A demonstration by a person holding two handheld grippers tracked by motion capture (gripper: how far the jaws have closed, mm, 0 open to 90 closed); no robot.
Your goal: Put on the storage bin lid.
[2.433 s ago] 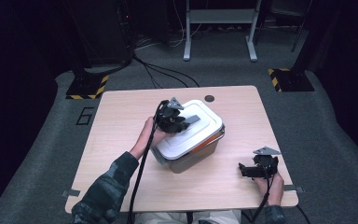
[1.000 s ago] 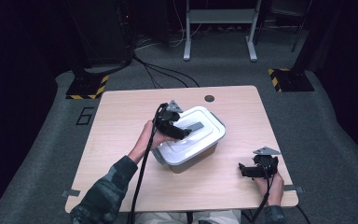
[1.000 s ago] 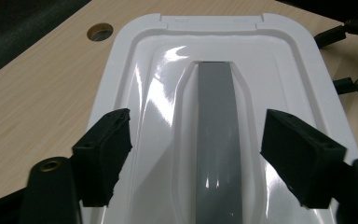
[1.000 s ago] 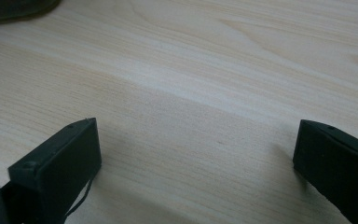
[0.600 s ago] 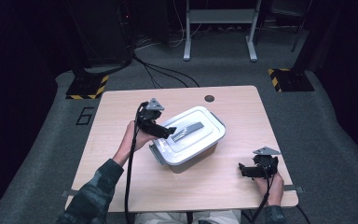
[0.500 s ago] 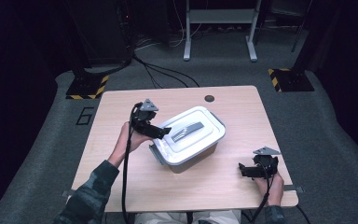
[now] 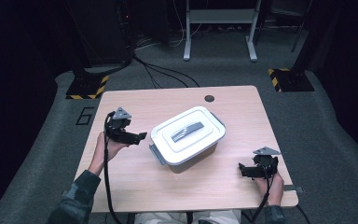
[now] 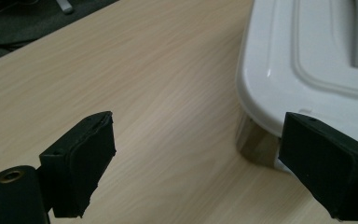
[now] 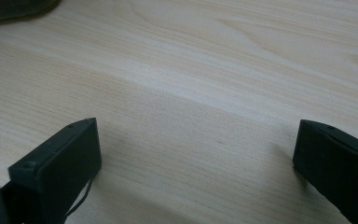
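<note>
Left gripper (image 7: 142, 136): jaws spread wide, having just been opening, nothing between them. Held above the table (image 7: 135, 100) near its left edge, just beside the white lidded storage box (image 7: 187, 140) but apart from it. Jaw tips aimed toward the box's left end. In the left gripper view, left gripper (image 8: 193, 163) seen with the rounded white lid corner (image 8: 265, 84) of the box beyond and to the right of the jaws, bare table (image 8: 135, 93) under the gap.

Right gripper (image 7: 243, 171): jaws likewise spread wide, holding nothing. Parked near the front right corner of the table, well apart from the box. In the right gripper view, right gripper (image 9: 196, 158) over plain wood grain (image 9: 205, 79).

Storage box: set near the middle of the table, lid on, grey handle (image 7: 188, 131) lying flat along the lid's centre. Long axis diagonal (low end toward the front left, high end toward the back right), handle running the same way. A grey latch (image 7: 155, 154) visible at the left end, another at the right end (image 7: 217, 122).

Deciding relation: box lies to the right of the left gripper, left end nearest; left hand clearly the nearer of the two.

Count: one box, one lid, one handle, two end latches, two grippers, one dark round hole (image 7: 209, 98) near the back edge of the table.
</note>
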